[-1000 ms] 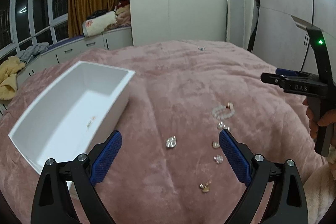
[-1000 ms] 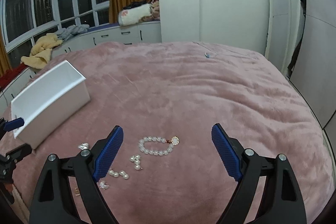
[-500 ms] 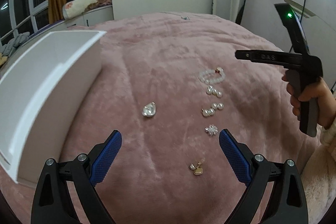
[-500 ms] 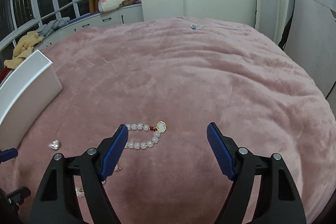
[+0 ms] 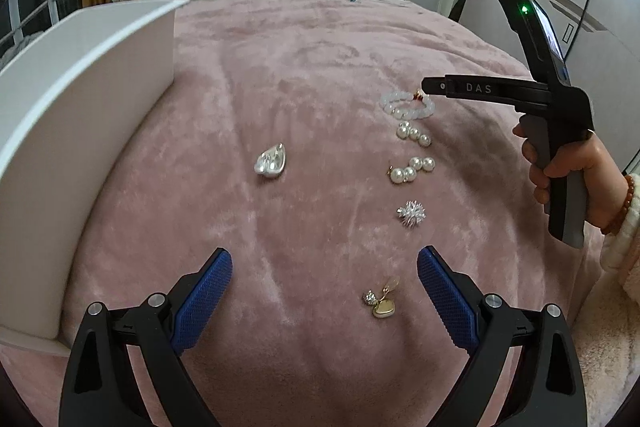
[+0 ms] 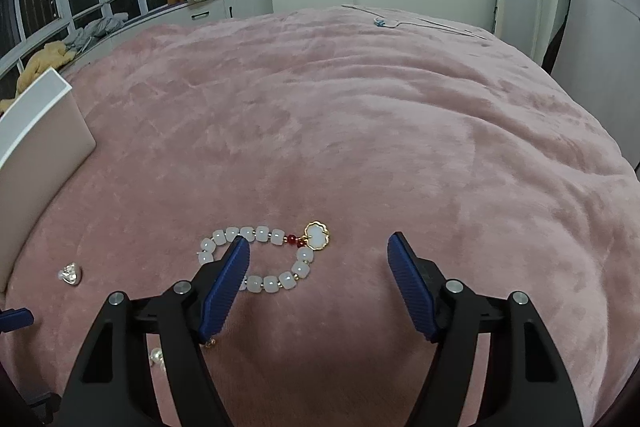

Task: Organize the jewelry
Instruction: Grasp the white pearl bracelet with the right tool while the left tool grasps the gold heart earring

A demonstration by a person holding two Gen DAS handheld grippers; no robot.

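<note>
My right gripper (image 6: 318,253) hung over the white bead bracelet (image 6: 264,257) on the pink bed (image 6: 360,115), jaws closing, pads not yet touching it. My left gripper (image 5: 324,273) was spread and empty, near the gold heart earring (image 5: 382,301). The white box (image 5: 80,115) sat far left.

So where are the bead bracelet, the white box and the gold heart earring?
bead bracelet (image 6: 256,239): right wrist view, top beads.
white box (image 5: 100,99): left wrist view, outer side wall.
gold heart earring (image 5: 383,308): left wrist view, heart drop.
</note>
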